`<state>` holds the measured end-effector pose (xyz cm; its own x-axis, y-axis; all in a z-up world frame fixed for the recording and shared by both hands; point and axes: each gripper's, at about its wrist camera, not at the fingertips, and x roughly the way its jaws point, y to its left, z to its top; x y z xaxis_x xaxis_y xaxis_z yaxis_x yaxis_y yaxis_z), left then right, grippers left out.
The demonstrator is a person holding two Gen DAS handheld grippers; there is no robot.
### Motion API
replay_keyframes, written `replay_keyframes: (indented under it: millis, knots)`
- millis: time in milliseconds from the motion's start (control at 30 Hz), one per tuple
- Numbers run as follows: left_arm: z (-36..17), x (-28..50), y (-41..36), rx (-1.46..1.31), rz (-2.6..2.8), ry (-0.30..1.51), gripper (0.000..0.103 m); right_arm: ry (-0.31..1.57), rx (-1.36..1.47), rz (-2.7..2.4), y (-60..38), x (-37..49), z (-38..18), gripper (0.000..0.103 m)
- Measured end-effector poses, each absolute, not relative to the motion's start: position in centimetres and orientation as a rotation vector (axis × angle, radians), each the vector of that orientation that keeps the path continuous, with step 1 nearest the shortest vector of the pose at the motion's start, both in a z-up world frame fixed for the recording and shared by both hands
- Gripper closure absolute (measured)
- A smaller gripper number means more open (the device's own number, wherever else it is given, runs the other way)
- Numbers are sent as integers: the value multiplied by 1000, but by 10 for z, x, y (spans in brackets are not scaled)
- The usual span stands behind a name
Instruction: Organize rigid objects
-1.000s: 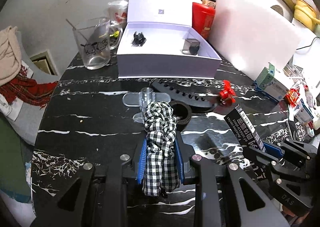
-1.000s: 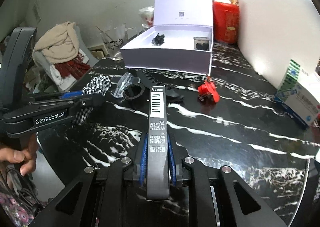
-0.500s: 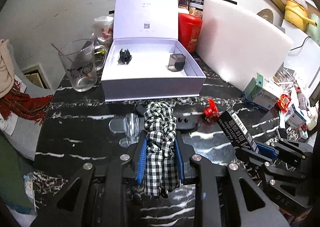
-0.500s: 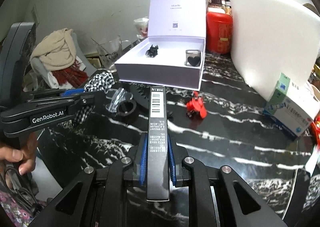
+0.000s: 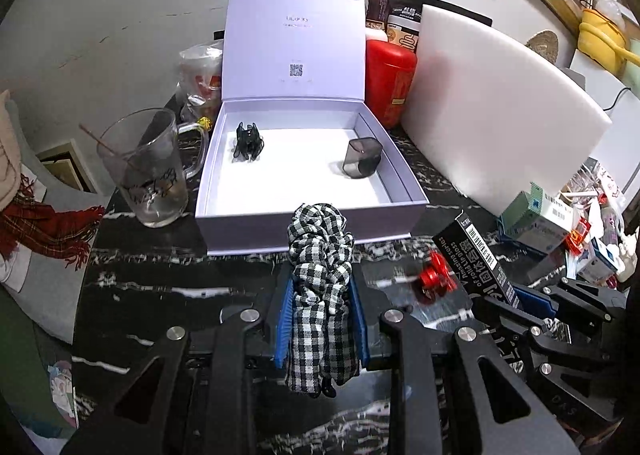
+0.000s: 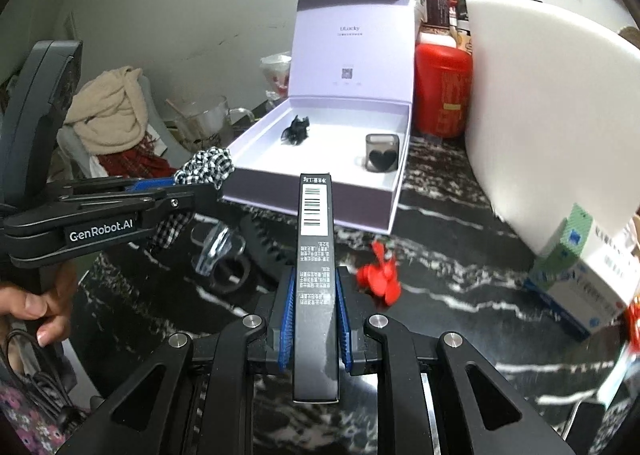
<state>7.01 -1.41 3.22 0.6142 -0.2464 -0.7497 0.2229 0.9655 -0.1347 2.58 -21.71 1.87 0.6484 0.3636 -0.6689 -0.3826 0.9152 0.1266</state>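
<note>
My left gripper (image 5: 320, 287) is shut on a black-and-white checked scrunchie (image 5: 320, 251) and holds it above the table, just in front of the open white box (image 5: 308, 223). The box holds a black hair claw (image 5: 247, 142) and a small dark cube (image 5: 361, 157). My right gripper (image 6: 316, 295) is shut on a long black carton with a barcode (image 6: 316, 239), raised and pointing at the box (image 6: 320, 195). The left gripper (image 6: 200, 185) with the scrunchie (image 6: 208, 165) shows at left in the right wrist view. The carton (image 5: 476, 259) also shows in the left wrist view.
On the black marble table (image 5: 160, 287) lie a red clip (image 6: 380, 275), a clear clip (image 6: 218, 249), a black ring and a black comb (image 6: 264, 251). A glass mug (image 5: 148, 171) stands left of the box; a red canister (image 5: 390, 83), white board (image 5: 492, 111) and small cartons (image 6: 580, 271) stand right.
Both grippers have risen and moved toward the open box with their loads still held. The scrunchie now hangs at the box's front wall; the table items have dropped out of the left view.
</note>
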Motion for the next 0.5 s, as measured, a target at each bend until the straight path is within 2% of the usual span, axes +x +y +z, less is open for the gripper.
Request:
replay_keyframes:
  millis: [500]
  knots:
    - [37,126,-15,-8,-251,865,78,701,-90,467,-207,81,36,85]
